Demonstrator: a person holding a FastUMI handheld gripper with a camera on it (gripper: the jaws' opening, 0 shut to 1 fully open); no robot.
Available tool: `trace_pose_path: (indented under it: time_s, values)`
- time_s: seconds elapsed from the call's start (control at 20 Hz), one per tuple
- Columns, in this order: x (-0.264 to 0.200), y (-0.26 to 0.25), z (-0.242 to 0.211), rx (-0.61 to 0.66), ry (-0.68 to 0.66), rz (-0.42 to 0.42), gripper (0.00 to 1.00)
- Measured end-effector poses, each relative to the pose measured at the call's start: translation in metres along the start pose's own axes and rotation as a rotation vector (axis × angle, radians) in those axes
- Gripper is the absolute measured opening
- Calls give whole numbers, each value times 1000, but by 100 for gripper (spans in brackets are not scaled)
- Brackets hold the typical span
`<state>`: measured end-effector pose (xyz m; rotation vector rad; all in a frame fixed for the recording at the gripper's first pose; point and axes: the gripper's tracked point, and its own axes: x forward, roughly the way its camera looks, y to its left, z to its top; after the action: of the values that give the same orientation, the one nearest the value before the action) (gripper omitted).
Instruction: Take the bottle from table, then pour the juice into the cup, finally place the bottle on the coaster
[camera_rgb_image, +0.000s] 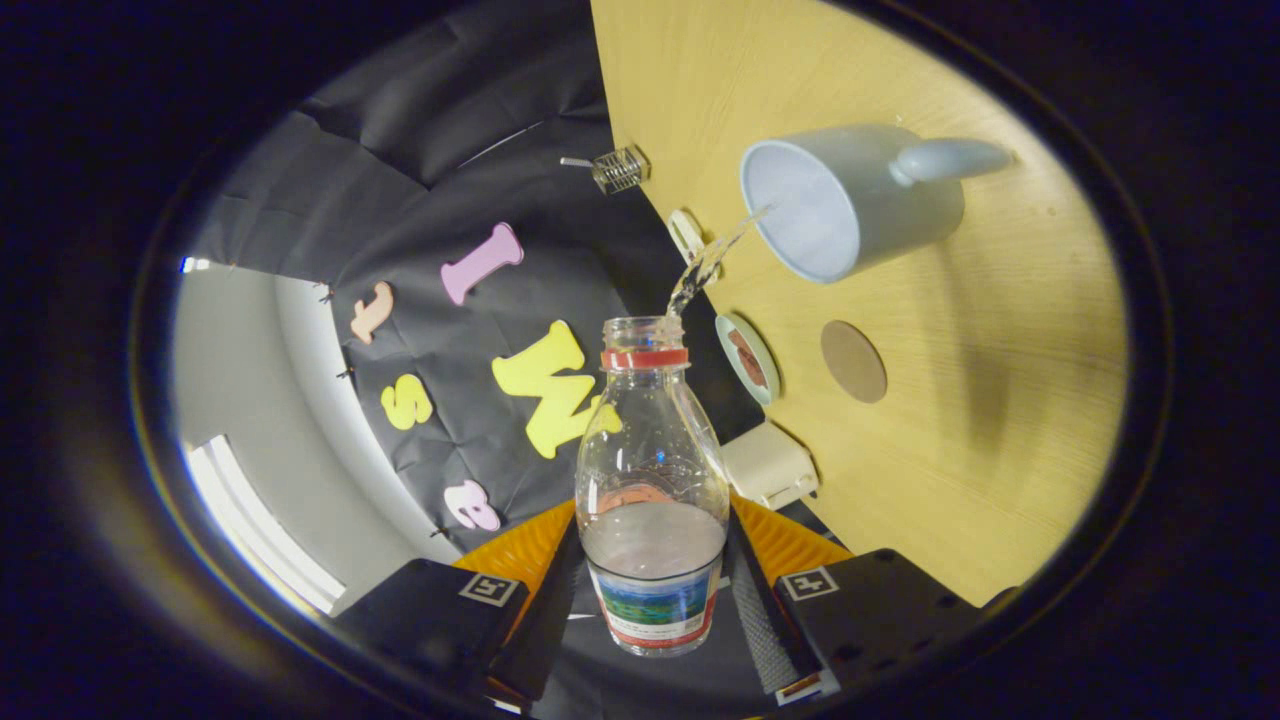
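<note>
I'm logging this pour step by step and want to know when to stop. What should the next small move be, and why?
Probably hold the tilt a moment longer. The jaws grip the bottle, and a thin stream leaves its mouth and lands inside the cup. Liquid remains in the bottle, so the pour looks unfinished. After that, level it and carry it to the round brown coaster just beyond the cup.

Claw (655, 590) clamped on bottle (655, 480) w/ both fingers, bottle tipped, mouth near cup (850, 200) rim, thin stream bridging the gap. Cup w/ handle blocks the way ahead of the mouth. Coaster (853, 361) lies beside the bottle neck, apart from cup, bare bench (1000, 400) round it: free spot. Small round item (747, 358) & pale box (768, 465) at bench edge crowd the bottle's side. Wire clip (620, 168) at far edge, well apart.
</note>
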<state>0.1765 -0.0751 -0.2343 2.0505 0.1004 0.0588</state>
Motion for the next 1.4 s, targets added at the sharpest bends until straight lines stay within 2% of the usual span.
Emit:
trace_pose_path:
  time_s: [0.55, 0.7, 1.0, 1.4]
  values:
    - [5, 23, 2, 103, 4, 45, 80]
    - [6, 34, 1, 142, 3, 80, 80]
    - [5, 57, -5, 149, 12, 119, 80]
    - [0, 72, -15, 191, 13, 122, 80]
